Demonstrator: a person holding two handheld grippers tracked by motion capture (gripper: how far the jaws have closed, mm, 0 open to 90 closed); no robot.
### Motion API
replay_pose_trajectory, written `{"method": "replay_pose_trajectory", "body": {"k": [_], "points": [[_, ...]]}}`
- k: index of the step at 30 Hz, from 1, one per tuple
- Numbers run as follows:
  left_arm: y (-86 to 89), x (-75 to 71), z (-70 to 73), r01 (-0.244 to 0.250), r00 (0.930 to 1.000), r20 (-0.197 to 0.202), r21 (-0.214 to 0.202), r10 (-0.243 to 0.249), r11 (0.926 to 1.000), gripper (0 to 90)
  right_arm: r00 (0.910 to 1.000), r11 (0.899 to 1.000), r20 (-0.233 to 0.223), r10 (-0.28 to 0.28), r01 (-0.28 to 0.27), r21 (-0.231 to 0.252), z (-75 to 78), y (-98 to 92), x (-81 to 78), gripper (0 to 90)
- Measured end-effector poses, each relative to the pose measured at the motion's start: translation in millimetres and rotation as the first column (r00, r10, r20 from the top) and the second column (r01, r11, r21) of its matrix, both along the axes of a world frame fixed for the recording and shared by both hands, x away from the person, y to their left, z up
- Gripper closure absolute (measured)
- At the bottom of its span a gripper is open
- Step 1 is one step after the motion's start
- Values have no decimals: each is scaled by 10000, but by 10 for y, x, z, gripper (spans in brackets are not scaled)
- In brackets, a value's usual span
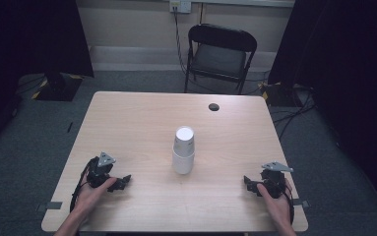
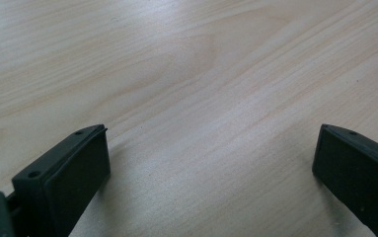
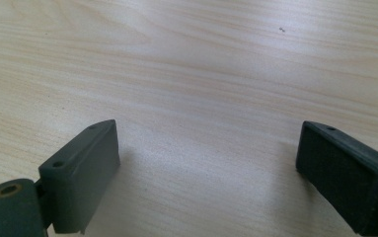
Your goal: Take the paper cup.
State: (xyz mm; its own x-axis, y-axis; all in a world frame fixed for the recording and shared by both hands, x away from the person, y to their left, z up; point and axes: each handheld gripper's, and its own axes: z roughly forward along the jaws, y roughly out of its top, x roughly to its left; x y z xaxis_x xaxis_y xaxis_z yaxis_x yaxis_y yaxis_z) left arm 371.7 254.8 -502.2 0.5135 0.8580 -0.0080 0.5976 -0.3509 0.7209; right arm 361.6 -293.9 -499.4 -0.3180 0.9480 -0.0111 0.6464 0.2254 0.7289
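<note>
White paper cups [image 1: 183, 150] stacked upside down at centre of wooden table [image 1: 127, 123] (upper one sits tilted). Left gripper [image 1: 121, 182] near front left edge, jaws spread wide over bare wood. Right gripper [image 1: 249, 183] near front right edge, jaws likewise wide apart, nothing between. Both well apart from cups.

You are sitting in what looks like a lab or recording room: a pale wood-grain square surface [image 1: 127, 123] is standing on grey carpet [image 1: 23, 147], dark curtains [image 1: 28, 34] are hanging at both sides, a black folding chair [image 1: 219, 55] is waiting by the far wall, and cables [image 1: 178, 39] are trailing from a wall socket [image 1: 180, 6].
</note>
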Motion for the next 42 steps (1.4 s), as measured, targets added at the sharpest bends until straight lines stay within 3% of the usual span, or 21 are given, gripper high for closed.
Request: {"method": "replay_pose_trajectory", "body": {"k": [7,11,13,21,25,28,30,33,36,38,39,42], "points": [[-22,-38,30,-339,9994,-66,13,339,9994,81,10000,10000,-3,26,-26,7,1,1,0,92],[-48,-65,71,-353,9991,-245,-38,352,9994,170,9990,9990,-8,446,-446,18,1,20,21,92],[-56,-91,88,-223,9992,-331,-218,216,9995,167,9972,9972,6,743,-743,-5,0,32,18,94],[-118,-201,247,551,9977,427,-761,-520,9956,187,9953,9953,25,973,-973,-19,-1,70,13,95],[-165,-226,310,807,9958,532,-1121,-751,9904,207,9955,9955,17,953,-953,-12,0,71,12,95],[-209,-233,379,1068,9904,978,-977,-972,9895,213,9954,9954,16,955,-955,-9,-1,72,12,95],[-239,-238,406,1326,9870,1064,-1155,-1205,9844,214,9954,9954,18,954,-954,-11,-1,72,12,95],[-314,-257,447,1710,9793,1246,-885,-1595,9813,233,9954,9954,17,956,-955,-13,-1,72,12,95],[-365,-271,500,2073,9716,1390,-1112,-1914,9719,233,9954,9954,18,955,-955,-12,-1,72,12,95],[-377,-276,518,2123,9691,1525,-1142,-1941,9705,233,9955,9955,18,952,-952,-16,0,71,12,95],[-399,-284,563,2074,9696,1565,-1193,-1879,9710,233,9955,9955,19,950,-950,-17,-1,72,12,95],[-394,-310,639,2148,9680,1666,-1621,-1878,9631,231,9957,9957,4,924,-924,-3,0,74,9,95]]}}
